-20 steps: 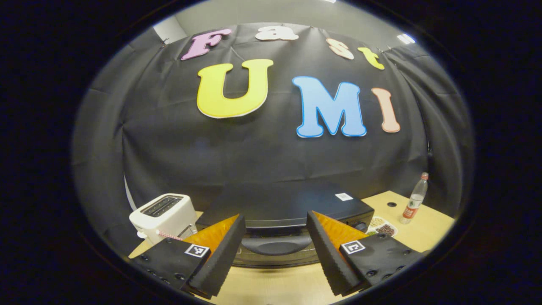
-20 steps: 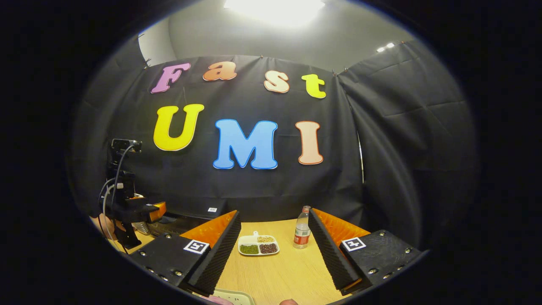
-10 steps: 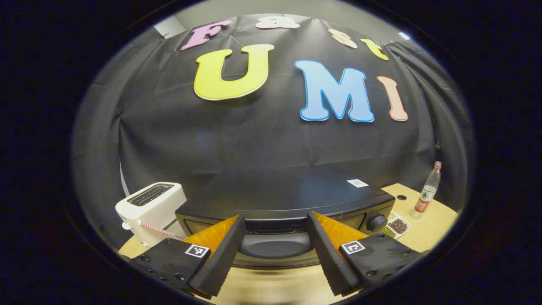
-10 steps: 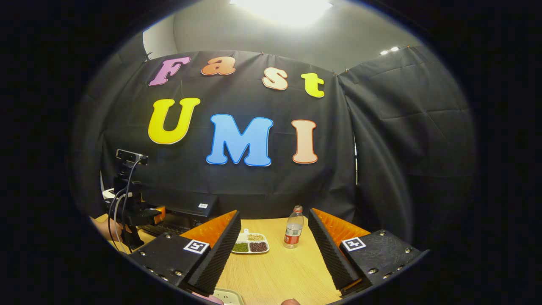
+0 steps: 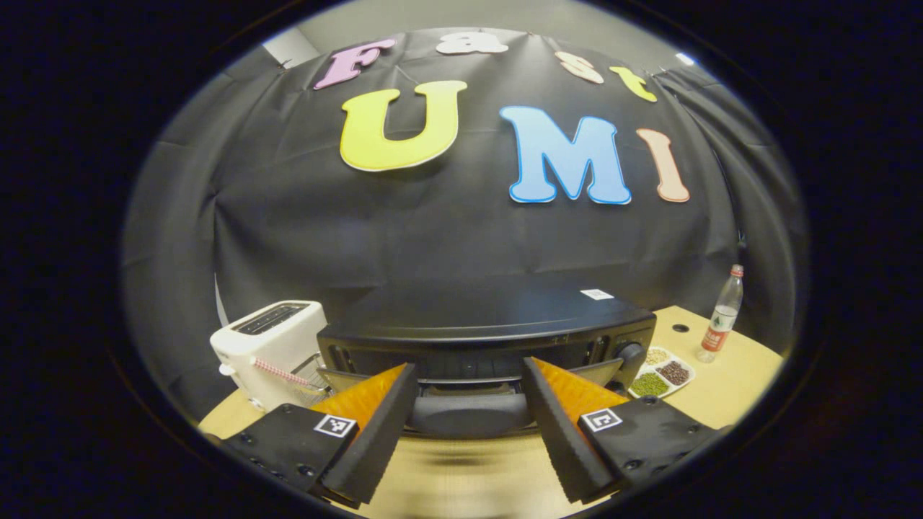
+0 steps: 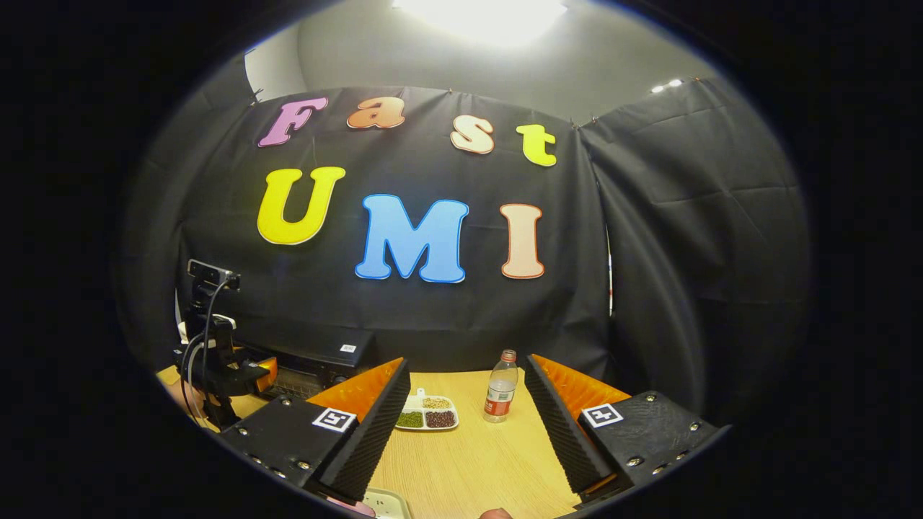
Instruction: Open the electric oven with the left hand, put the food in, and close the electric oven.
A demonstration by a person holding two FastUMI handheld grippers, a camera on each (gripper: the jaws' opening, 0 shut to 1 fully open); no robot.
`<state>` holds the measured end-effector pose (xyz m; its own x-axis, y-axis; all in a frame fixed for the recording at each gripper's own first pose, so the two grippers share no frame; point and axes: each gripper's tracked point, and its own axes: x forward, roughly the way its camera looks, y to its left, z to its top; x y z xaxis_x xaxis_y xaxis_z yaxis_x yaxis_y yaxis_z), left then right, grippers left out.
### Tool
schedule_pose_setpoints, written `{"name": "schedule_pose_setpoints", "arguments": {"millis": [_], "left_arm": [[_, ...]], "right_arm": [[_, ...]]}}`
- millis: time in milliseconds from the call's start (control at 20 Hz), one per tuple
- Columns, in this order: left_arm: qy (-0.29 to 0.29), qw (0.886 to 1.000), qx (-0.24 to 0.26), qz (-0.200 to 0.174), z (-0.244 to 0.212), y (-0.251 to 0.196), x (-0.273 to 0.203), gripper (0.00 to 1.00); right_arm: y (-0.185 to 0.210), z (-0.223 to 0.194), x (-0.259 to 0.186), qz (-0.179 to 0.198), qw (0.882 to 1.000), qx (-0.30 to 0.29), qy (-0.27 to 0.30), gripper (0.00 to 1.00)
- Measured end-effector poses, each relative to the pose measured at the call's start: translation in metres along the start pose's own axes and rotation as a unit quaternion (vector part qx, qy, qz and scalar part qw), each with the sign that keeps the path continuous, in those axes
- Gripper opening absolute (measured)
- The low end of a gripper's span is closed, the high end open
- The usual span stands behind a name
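Oven door [image 5: 469, 412] ajar, gap seemingly narrow

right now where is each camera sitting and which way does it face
left gripper view: rides the left gripper, facing the black electric oven, whose door handle lies between its open fingers; white toaster beside it.
right gripper view: rides the right gripper, looking across the light wooden table; its open fingers show, and the left gripper farther off.
shared: the oven, the clear plastic bottle and the white divided dish of beans.
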<state>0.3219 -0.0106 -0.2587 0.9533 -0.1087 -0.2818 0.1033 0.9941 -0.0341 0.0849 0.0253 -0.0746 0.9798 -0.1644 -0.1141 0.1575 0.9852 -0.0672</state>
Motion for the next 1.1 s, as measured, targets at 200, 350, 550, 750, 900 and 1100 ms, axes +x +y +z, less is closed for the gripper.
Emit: {"name": "schedule_pose_setpoints", "arguments": {"millis": [200, 350, 550, 750, 900, 1100], "left_arm": [[0.014, 1.0, 0.011, 0.004, -0.017, -0.003, -0.023, 1.0], [0.029, 0.999, 0.014, 0.001, -0.033, -0.004, -0.037, 0.94], [0.05, 0.999, 0.013, -0.001, -0.056, -0.005, -0.052, 0.98], [0.076, 0.997, 0.014, -0.004, -0.081, -0.008, -0.063, 1.0], [0.09, 0.996, 0.016, -0.006, -0.093, -0.009, -0.067, 1.0], [0.114, 0.993, 0.0, -0.009, -0.119, -0.01, -0.072, 0.98]], "right_arm": [[-0.001, 0.003, -0.004, 0.009, 1.0, 0.0, -0.005, 0.98], [-0.002, 0.001, -0.008, 0.014, 1.0, -0.002, -0.002, 0.98], [-0.003, -0.004, -0.015, 0.019, 1.0, 0.002, 0.006, 0.98], [0.002, -0.007, -0.023, 0.029, 1.0, 0.002, 0.012, 0.98], [0.01, -0.009, -0.027, 0.04, 0.999, 0.01, 0.015, 0.98], [0.018, -0.012, -0.033, 0.054, 0.998, 0.006, 0.024, 0.98]]}}
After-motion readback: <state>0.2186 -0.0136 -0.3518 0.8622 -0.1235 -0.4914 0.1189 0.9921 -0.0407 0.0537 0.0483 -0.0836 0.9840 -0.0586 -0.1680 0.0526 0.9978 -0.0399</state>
